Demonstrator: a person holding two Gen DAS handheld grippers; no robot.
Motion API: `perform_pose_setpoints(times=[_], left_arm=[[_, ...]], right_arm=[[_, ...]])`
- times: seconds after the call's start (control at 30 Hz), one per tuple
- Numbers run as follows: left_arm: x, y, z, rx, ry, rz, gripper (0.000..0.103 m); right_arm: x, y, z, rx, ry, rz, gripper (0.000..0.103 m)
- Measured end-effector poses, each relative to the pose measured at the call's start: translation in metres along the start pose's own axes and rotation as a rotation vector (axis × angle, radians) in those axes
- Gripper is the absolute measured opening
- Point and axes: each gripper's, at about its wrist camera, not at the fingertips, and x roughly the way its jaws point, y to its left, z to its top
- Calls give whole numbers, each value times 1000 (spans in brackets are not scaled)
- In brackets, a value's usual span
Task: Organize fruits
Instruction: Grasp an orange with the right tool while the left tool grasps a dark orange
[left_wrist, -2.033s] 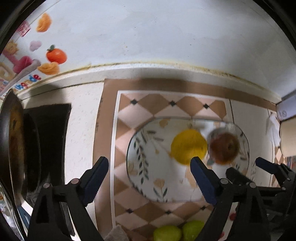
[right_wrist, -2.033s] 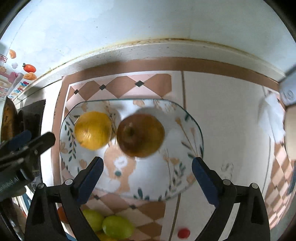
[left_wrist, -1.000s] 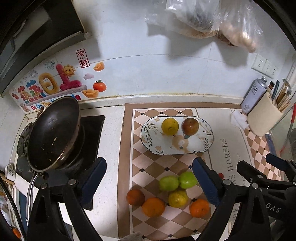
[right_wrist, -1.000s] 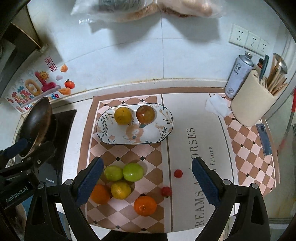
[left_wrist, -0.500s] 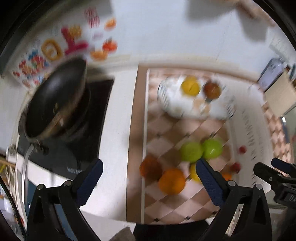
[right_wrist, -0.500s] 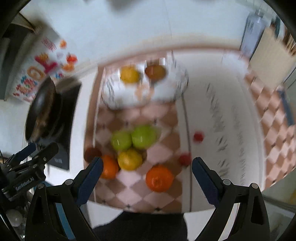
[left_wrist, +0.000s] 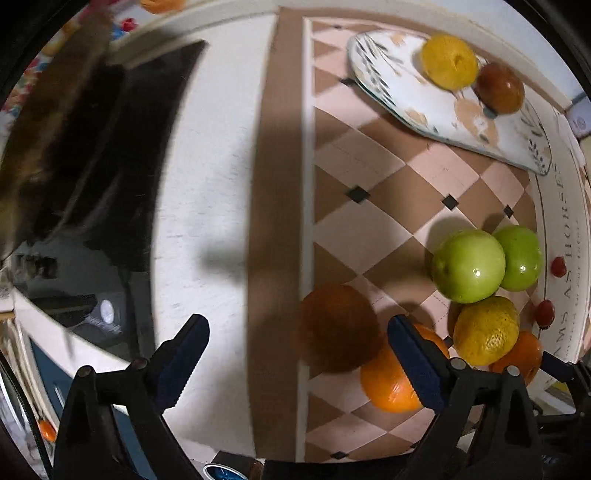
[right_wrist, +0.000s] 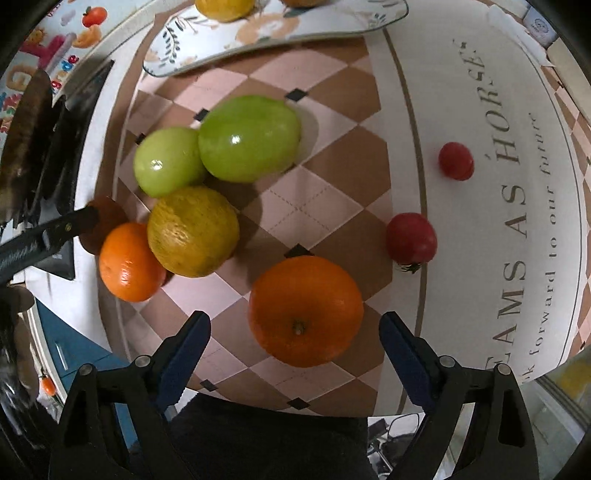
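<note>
My left gripper (left_wrist: 295, 354) is open, with a brown fruit (left_wrist: 338, 328) between its fingers and an orange (left_wrist: 391, 384) just beside the right finger. My right gripper (right_wrist: 295, 350) is open around a large orange (right_wrist: 306, 311). Two green apples (right_wrist: 249, 138) (right_wrist: 168, 160), a yellow-green citrus (right_wrist: 192, 236) and a small orange (right_wrist: 129, 263) lie in a cluster on the checkered mat. The oval floral plate (left_wrist: 424, 99) holds a yellow fruit (left_wrist: 448, 66) and a brown fruit (left_wrist: 498, 92).
Two small red tomatoes (right_wrist: 456, 160) (right_wrist: 411, 239) lie on the white lettered part of the mat. A black stove with a pan (left_wrist: 74, 140) stands at the left. The counter's front edge runs just below the fruit cluster.
Both grippers have dropped from high above the counter down to the loose fruit cluster. The plate has moved to the top of both views. Both grippers stay open.
</note>
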Motion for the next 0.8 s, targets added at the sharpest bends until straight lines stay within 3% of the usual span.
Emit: perform_pose_setpoints(times=[0.1, 0.13, 0.2, 0.4, 0.6, 0.8], left_arm=[[16, -5, 2, 11, 38, -51, 67], [21, -4, 2, -3, 55, -85, 52], [24, -3, -1, -21, 69, -103, 51], [19, 5, -30, -16, 46, -59, 51], [24, 14, -47, -52, 43, -82, 51], [23, 18, -48, -63, 38, -99, 51]], right_arm=[[8, 0, -1, -2, 11, -3, 80], [11, -1, -1, -5, 13, -2, 79], [13, -1, 1, -15, 8, -28, 67], [9, -16, 4, 0, 1, -26, 67], [9, -25, 15, 29, 39, 21, 68], [9, -20, 15, -9, 27, -18, 67]])
